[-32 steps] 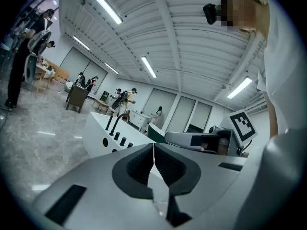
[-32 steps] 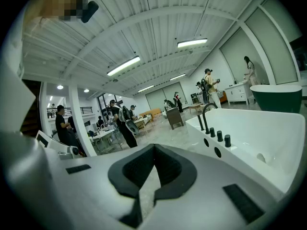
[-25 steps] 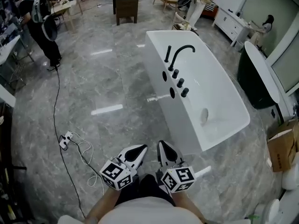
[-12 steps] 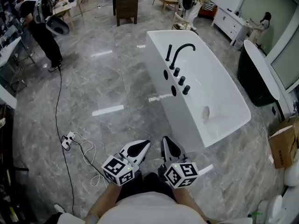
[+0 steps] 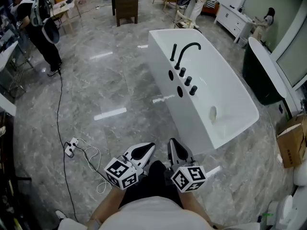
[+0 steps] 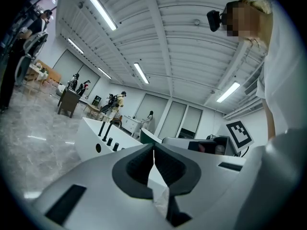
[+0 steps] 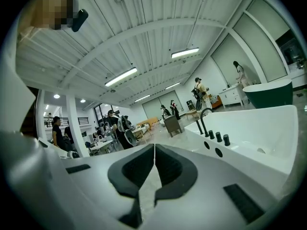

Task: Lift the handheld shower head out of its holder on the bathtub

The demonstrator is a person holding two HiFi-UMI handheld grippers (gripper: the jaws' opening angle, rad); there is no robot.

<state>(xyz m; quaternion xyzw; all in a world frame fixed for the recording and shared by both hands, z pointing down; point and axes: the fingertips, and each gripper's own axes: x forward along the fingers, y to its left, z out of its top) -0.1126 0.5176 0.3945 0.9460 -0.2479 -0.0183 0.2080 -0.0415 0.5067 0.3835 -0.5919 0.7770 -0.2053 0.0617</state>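
Shower head (image 5: 173, 54) remained in its holder. Left gripper (image 5: 144, 151) and right gripper (image 5: 173, 146), jaws pressed together, had edged barely nearer.

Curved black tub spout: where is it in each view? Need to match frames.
Head view: spout upper centre, on the white bathtub rim.
Left gripper view: spout small, left of centre, on the tub's rim.
Right gripper view: spout right of centre, arching over the tub.
Shared landmark: row of black knobs beside it.

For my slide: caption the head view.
Shut left hand-held gripper and right hand-held gripper held short of white bathtub.
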